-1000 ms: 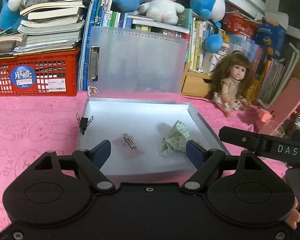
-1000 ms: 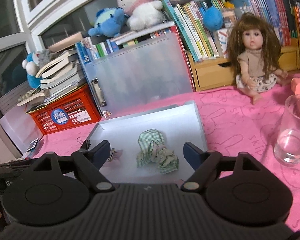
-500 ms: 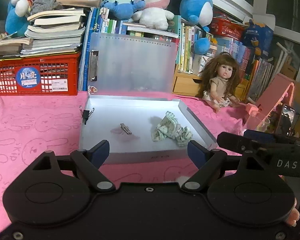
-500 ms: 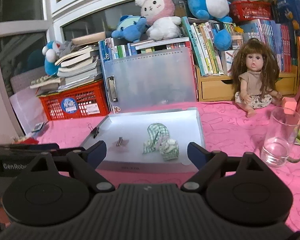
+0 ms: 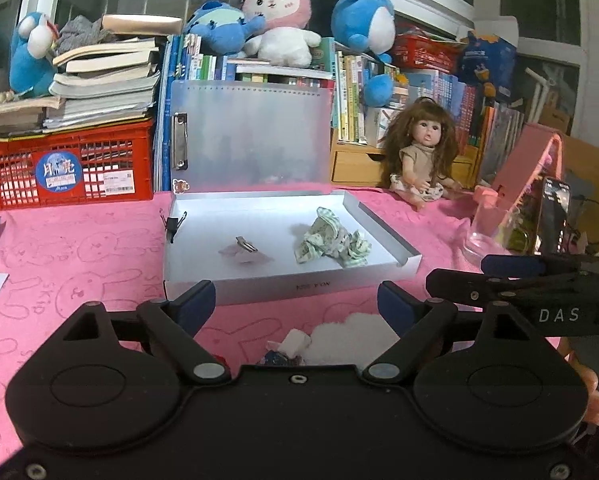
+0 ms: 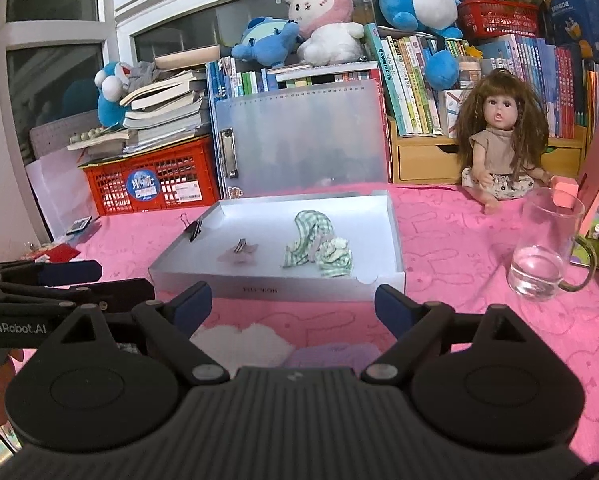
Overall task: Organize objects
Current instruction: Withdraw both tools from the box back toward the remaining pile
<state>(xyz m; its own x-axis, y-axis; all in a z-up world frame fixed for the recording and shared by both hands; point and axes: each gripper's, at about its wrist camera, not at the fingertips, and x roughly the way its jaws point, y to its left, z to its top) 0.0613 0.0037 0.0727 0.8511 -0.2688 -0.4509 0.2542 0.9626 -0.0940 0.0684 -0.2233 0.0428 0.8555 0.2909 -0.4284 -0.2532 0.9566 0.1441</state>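
A shallow white box (image 5: 299, 288) (image 6: 275, 288) lies on the pink cloth. Inside are a crumpled green checked cloth (image 5: 331, 240) (image 6: 315, 244) and a small hair clip (image 5: 246, 245) (image 6: 241, 246); a black binder clip (image 5: 172, 225) (image 6: 194, 227) grips its left wall. My left gripper (image 5: 295, 306) hovers before the box's near wall, its jaws opening with nothing between them. My right gripper (image 6: 293, 308) is beside it, open and empty. Under the fingers lie a white fluffy item (image 5: 351, 330) (image 6: 239, 340), a purple fluffy one (image 6: 335, 354) and small scraps (image 5: 291, 344).
A glass mug (image 6: 543, 252) with water stands right of the box, beside a pink stand (image 5: 531, 168) and a phone (image 5: 553, 216). A doll (image 6: 499, 140), a translucent clipboard (image 5: 251, 136), a red crate (image 5: 67, 168), books and plush toys line the back.
Both grippers have drawn back from the box, which now sits farther off. The fluffy items and scraps have come into view under the fingers. Both jaws stand slightly wider.
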